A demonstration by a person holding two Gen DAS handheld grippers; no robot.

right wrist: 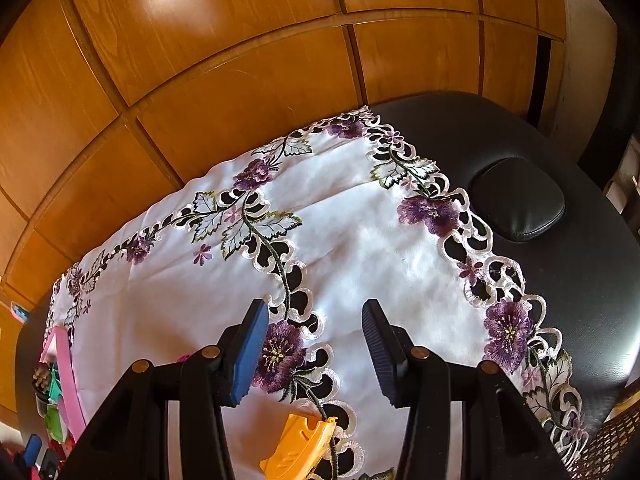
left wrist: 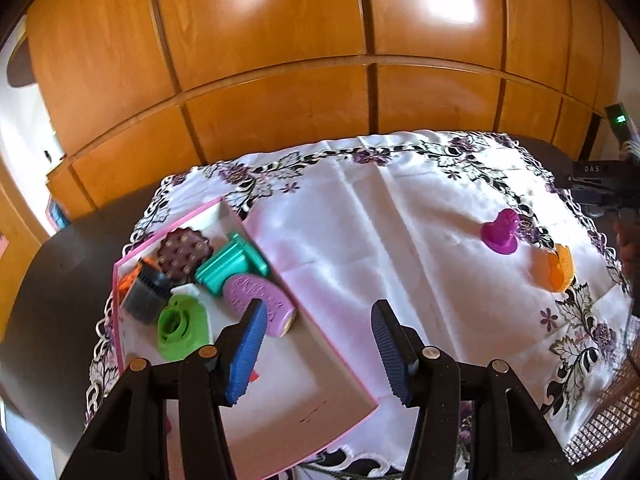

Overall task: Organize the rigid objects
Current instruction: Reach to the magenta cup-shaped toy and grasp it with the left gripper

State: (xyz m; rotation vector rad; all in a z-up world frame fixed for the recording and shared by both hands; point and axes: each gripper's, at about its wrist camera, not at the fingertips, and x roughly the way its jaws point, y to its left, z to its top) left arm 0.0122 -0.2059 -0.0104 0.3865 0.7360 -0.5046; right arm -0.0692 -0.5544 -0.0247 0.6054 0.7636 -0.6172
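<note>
A pink-rimmed box (left wrist: 328,376) on the white embroidered cloth holds several plastic stamps: green (left wrist: 182,326), teal (left wrist: 232,264), lilac (left wrist: 260,298), dark brown (left wrist: 182,252) and black (left wrist: 146,294). My left gripper (left wrist: 316,350) is open and empty above the box's right edge. A magenta stamp (left wrist: 500,232) and an orange stamp (left wrist: 554,272) lie on the cloth at the right. My right gripper (right wrist: 316,350) is open and empty above the cloth; the orange stamp (right wrist: 300,446) lies just below it. The box's pink wall (right wrist: 66,380) shows at the far left.
The cloth (right wrist: 360,248) covers a black padded table (right wrist: 580,280) with a round cushion (right wrist: 518,208). Wooden cabinet doors (left wrist: 280,60) stand right behind the table. A dark device with a green light (left wrist: 618,124) stands at the far right.
</note>
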